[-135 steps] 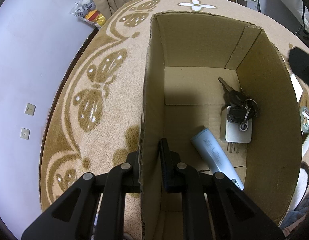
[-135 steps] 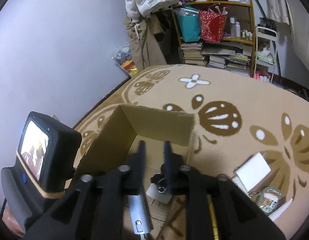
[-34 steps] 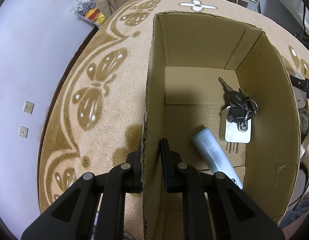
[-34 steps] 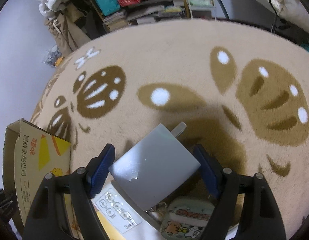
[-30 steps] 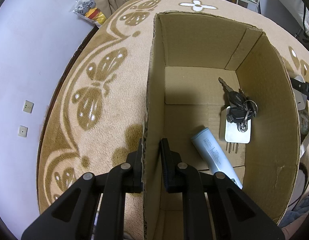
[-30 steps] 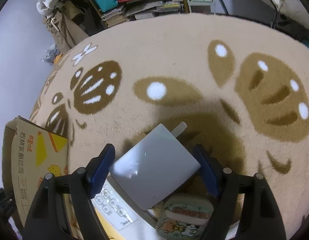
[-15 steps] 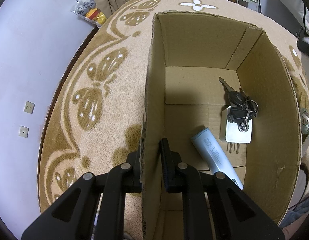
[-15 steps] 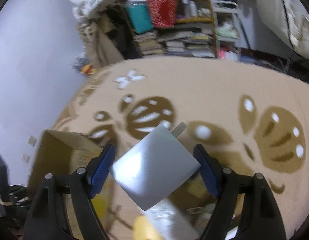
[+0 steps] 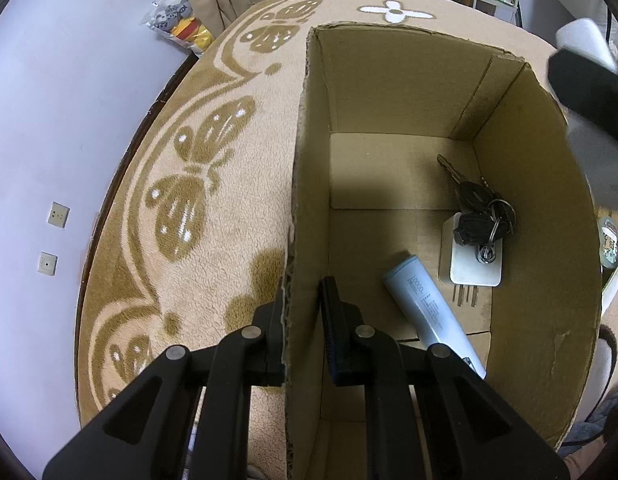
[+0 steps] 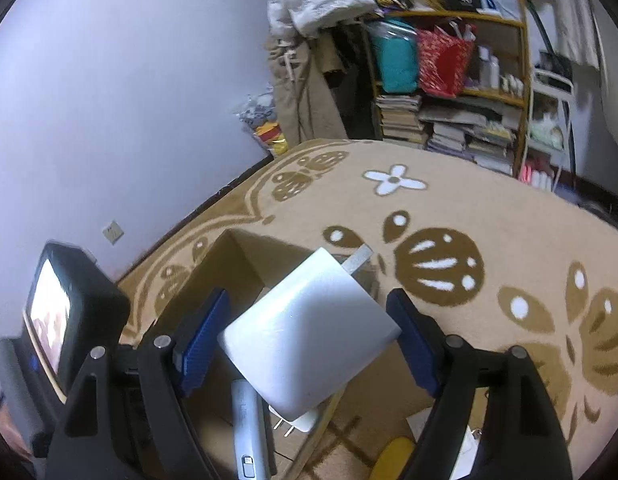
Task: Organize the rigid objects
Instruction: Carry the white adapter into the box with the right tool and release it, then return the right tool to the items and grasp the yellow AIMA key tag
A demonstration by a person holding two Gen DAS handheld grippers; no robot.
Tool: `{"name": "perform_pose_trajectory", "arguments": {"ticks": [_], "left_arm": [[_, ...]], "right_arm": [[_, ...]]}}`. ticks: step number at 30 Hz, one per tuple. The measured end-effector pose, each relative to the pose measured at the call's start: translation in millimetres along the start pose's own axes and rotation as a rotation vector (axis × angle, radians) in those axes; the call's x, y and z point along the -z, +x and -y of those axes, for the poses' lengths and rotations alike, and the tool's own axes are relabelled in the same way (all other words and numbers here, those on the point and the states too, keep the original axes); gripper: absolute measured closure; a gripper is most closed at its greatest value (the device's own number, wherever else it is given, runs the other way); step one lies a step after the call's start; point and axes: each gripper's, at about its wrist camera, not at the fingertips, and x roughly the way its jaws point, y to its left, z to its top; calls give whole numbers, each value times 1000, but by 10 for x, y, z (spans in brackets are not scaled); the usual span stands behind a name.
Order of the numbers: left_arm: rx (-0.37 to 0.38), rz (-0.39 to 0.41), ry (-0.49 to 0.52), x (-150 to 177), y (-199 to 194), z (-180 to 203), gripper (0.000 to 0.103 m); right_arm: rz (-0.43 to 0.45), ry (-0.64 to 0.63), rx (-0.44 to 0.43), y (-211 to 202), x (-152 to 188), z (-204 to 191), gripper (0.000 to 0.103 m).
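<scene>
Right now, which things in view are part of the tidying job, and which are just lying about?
Part of the job:
- cardboard box, its left wall clamped by the left gripper
- white charger block held by the right gripper above the box
- power bank, keys and flat white adapter already in the box

Lying about:
- patterned rug
- cluttered bookshelf
- snack bag by the wall

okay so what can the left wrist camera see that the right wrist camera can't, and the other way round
Only the left wrist view shows the bunch of keys lying on a flat white adapter and the left tongs clamping the cardboard box wall.

Only the right wrist view shows the right tongs holding a white charger block above the box, plus the cluttered bookshelf.

Both show the box, the pale blue power bank inside it, the adapter's prongs and the patterned rug.
</scene>
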Motion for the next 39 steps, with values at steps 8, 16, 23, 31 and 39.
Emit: {"name": "perform_pose_trajectory", "arguments": {"ticks": [8,16,23,31,39], "left_arm": [[14,-2,-11,-3,2,-30,89],[18,-1,-12,-3,1,-44,89],[22,-2,-15,1,13,-52,89],[25,-2,-20,14,5,-51,89],[22,-1,-17,14,6,-41,90]], "right_arm": [[-32,-31,-32,124,72,-139,18],[-55,-27,-6,223,124,-152,18],[-77,-120,34,248,194,-279,18],[-12,-109,64,38,111,-220,8],[5,-48,205,-45,60,251,7]]}}
